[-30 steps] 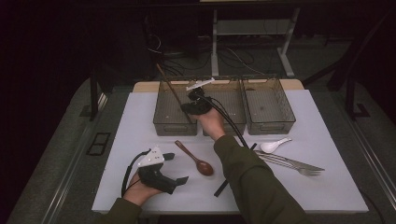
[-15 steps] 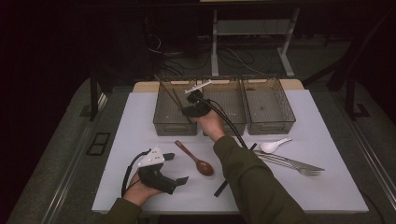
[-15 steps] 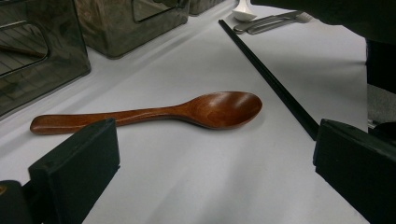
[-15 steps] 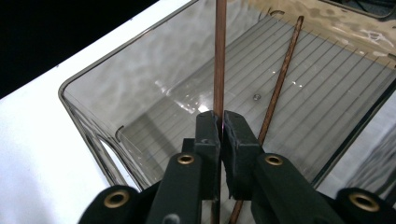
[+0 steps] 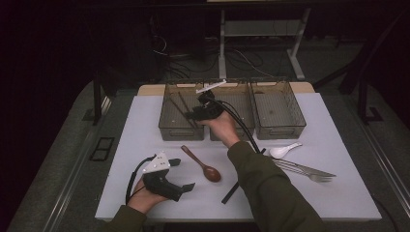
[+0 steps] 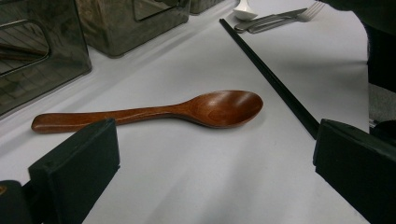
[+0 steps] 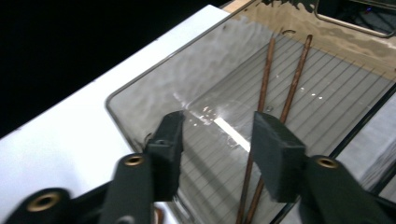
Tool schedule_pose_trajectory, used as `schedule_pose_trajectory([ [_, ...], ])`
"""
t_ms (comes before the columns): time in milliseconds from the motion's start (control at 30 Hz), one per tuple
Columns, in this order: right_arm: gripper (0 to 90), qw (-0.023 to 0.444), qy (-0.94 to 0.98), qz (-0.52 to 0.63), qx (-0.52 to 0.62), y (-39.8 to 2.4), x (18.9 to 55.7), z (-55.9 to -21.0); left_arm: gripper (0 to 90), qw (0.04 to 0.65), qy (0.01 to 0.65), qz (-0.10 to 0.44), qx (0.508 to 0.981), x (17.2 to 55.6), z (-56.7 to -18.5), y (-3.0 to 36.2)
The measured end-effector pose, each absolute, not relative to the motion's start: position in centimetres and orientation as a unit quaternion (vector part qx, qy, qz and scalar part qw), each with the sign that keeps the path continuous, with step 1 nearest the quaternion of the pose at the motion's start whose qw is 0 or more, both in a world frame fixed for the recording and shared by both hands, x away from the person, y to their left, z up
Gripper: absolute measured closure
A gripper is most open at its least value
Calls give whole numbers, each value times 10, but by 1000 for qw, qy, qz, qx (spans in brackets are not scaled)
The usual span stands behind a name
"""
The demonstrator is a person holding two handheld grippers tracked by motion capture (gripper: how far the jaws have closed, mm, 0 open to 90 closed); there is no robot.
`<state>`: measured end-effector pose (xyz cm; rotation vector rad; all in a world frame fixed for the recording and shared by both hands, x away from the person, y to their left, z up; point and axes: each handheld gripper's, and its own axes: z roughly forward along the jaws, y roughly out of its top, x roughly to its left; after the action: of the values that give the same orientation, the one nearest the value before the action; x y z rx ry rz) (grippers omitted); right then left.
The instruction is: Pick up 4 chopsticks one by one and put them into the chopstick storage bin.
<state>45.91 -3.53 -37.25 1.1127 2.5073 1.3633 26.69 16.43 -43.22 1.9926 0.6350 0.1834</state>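
Apparently just released: right gripper (image 7: pixel 217 140) opening over left bin (image 5: pixel 167 113), brown chopsticks (image 7: pixel 280 93) lying inside at twelve o'clock, jaws empty; risked snagging the sticks if withdrawn low; left gripper (image 5: pixel 181 180) spread, idle.

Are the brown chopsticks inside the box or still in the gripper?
Inside. Both brown chopsticks lie on the floor of the left bin; the right gripper, jaws just opened, hangs above with nothing between them.

Two brown chopsticks (image 7: pixel 275 93): thin, wooden, side by side, lying flat on ribbed floor of leftmost smoky clear bin (image 5: pixel 167 126), running diagonally lengthwise, nearly parallel, lower ends converging, nothing gripping them.
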Motion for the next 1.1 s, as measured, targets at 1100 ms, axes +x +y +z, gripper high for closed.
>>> schedule_pose_trajectory([
  [1100, 193, 98, 825, 461, 310, -131, 396, -356, 0, 494, 269, 79, 823, 268, -433, 165],
])
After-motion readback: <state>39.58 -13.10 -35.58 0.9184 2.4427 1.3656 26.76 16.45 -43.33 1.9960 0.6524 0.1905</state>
